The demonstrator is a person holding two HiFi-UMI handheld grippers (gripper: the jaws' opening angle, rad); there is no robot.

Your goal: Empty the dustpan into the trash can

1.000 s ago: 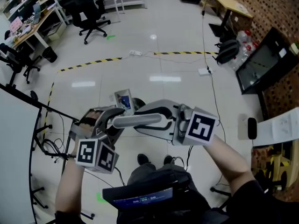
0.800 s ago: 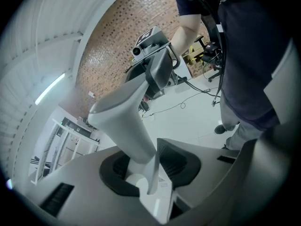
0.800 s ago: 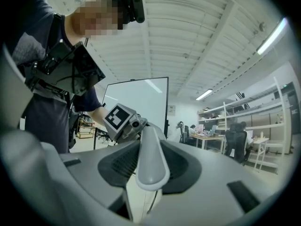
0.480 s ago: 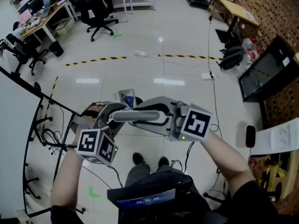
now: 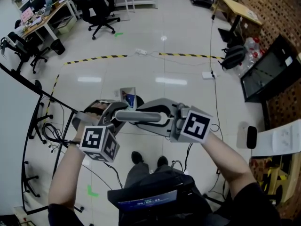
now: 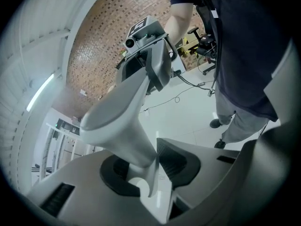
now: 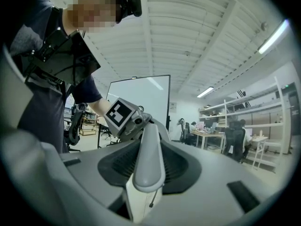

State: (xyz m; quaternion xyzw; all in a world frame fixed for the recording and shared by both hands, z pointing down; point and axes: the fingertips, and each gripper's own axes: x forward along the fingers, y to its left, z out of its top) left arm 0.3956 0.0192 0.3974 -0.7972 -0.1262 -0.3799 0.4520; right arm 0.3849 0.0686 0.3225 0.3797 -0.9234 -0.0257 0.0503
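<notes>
I hold the dustpan by its grey handle (image 5: 135,117), which runs level between both grippers above the floor. My left gripper (image 5: 113,121) is shut on the handle's narrow end (image 6: 117,117), beside the pan. My right gripper (image 5: 157,119) is shut on the other end (image 7: 149,159). Behind the left gripper a brownish part of the pan (image 5: 96,108) shows, with a small printed packet (image 5: 126,97) above it. Each gripper view shows the other gripper along the handle: the right gripper (image 6: 150,46) and the left gripper (image 7: 124,117). I see no trash can in any view.
My shoes (image 5: 146,159) stand on a glossy tiled floor. Yellow-black tape (image 5: 94,59) crosses it further out. Office chairs (image 5: 101,8) and desks stand at the far left. Cables (image 5: 51,135) and a black stand lie at the left. A dark screen (image 5: 265,72) leans on the brick wall at right.
Both grippers have drifted a little across the picture with the dustpan handle still between them. Neither grip has changed.
</notes>
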